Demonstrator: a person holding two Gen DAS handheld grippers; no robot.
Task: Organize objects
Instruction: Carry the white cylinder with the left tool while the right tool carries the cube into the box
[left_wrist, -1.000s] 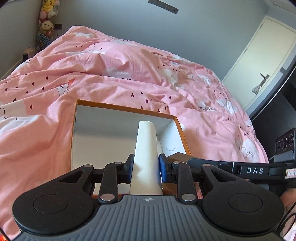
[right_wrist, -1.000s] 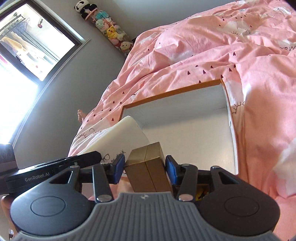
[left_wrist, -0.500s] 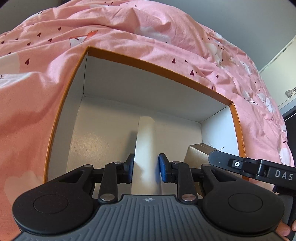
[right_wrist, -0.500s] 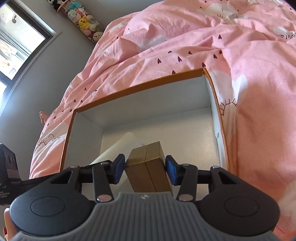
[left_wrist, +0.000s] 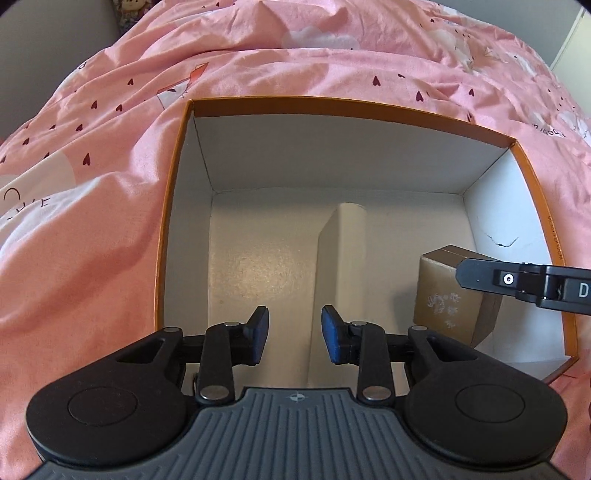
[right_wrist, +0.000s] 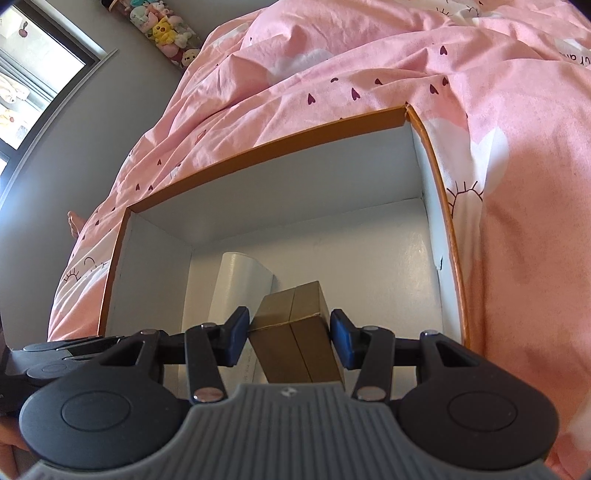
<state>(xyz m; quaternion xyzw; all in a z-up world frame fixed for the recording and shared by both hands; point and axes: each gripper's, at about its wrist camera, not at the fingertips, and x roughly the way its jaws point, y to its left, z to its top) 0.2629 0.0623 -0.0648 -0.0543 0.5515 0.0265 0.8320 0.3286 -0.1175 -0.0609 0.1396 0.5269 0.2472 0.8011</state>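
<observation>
An open cardboard box with an orange rim (left_wrist: 332, 101) and white inside lies on the pink bedding. A long white box (left_wrist: 340, 258) rests on its floor. My left gripper (left_wrist: 293, 334) hangs over its near end with the jaws opening. The left pad stands clear of the white box, and no pad presses on it. My right gripper (right_wrist: 288, 336) is shut on a gold box (right_wrist: 295, 332) and holds it tilted, low inside the orange-rimmed box (right_wrist: 258, 155), beside the white box (right_wrist: 240, 288). The left wrist view shows the gold box (left_wrist: 450, 306) at the right wall.
Pink duvet (left_wrist: 110, 221) with small hearts surrounds the box on all sides. A window (right_wrist: 29, 74) and a row of plush toys (right_wrist: 162, 29) stand along the grey wall. A person's bare foot (right_wrist: 74, 223) shows beyond the bed's edge.
Both grippers came down into the orange-rimmed box. The left jaws parted and let go of the white box, which now lies on the floor. The right still grips the gold box.
</observation>
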